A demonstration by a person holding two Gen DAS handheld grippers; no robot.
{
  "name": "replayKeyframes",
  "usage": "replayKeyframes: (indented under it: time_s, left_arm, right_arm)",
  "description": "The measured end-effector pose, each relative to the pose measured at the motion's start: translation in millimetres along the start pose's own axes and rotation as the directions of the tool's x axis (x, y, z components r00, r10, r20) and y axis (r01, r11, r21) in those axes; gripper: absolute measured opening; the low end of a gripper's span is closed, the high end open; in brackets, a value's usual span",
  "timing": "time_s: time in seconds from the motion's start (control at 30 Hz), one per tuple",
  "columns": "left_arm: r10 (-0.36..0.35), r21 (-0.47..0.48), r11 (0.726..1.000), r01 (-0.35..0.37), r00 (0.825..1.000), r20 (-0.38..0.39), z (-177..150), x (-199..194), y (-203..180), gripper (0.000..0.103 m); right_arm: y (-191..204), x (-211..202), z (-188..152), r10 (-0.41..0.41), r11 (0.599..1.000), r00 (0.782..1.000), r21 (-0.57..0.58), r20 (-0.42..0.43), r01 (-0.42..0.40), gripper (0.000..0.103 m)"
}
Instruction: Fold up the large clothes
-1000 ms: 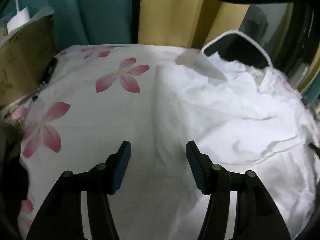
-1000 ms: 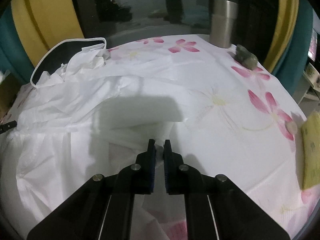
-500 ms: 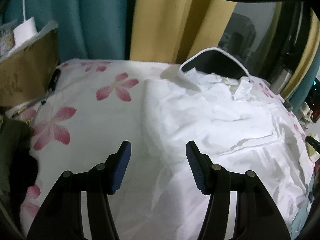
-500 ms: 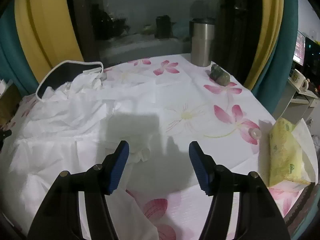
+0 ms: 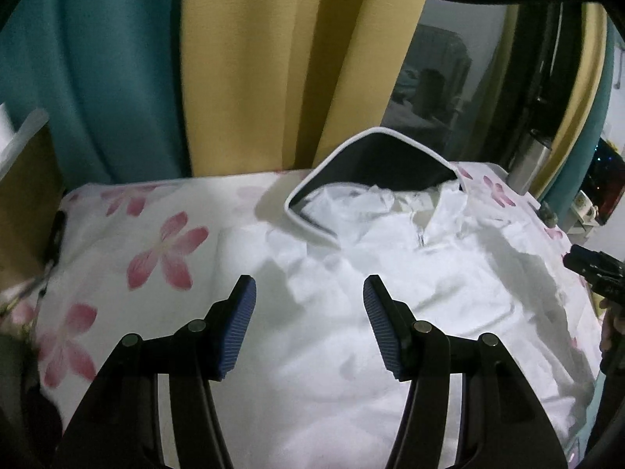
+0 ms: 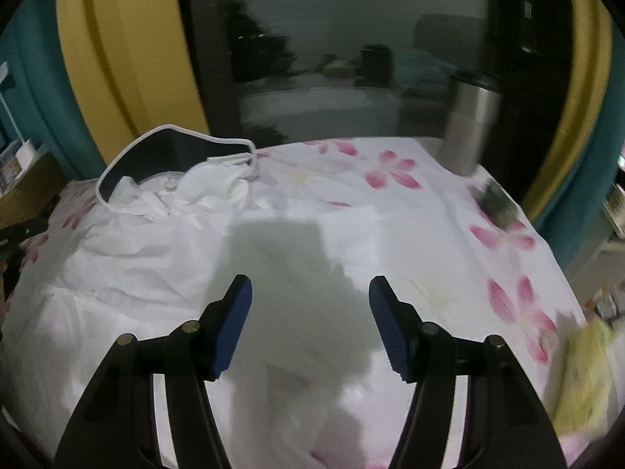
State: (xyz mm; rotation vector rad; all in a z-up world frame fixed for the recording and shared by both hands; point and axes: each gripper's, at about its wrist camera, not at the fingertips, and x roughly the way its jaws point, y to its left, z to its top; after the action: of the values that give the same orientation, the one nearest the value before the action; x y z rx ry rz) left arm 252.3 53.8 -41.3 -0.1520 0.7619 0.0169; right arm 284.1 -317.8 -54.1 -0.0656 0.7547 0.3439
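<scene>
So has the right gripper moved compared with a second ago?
Yes. The right gripper has let go of the white garment and pulled up and back; the steel tumbler and far table edge now sit lower in its view.

No readable text, label, brand or number is being shown in either view; distant markings are being blurred.
</scene>
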Motion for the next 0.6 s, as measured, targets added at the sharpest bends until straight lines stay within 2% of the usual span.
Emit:
replayKeyframes:
  time_s: [0.3, 0.43, 0.6]
  left_arm:
    - [0.006, -0.014, 1.0, -0.006, 0.999, -0.045, 35, 63, 11, 0.06]
    - [0.023, -0.024, 0.999, -0.024, 0.997, -0.067, 43, 87, 22, 0.06]
    - [0.043, -0.043, 0.998, -0.048, 0.993, -0.111, 44, 112, 39, 0.06]
  right_arm:
    - [29, 62, 59, 0.061, 0.99, 0.997, -0.128, -0.036, -0.065, 0.063]
    - [44, 96, 84, 0.092, 0.981, 0.995, -0.168, -0.049, -0.099, 0.063]
    - [51, 145, 115, 0.094, 0.976, 0.993, -0.191, -0.065, -0.105, 0.063]
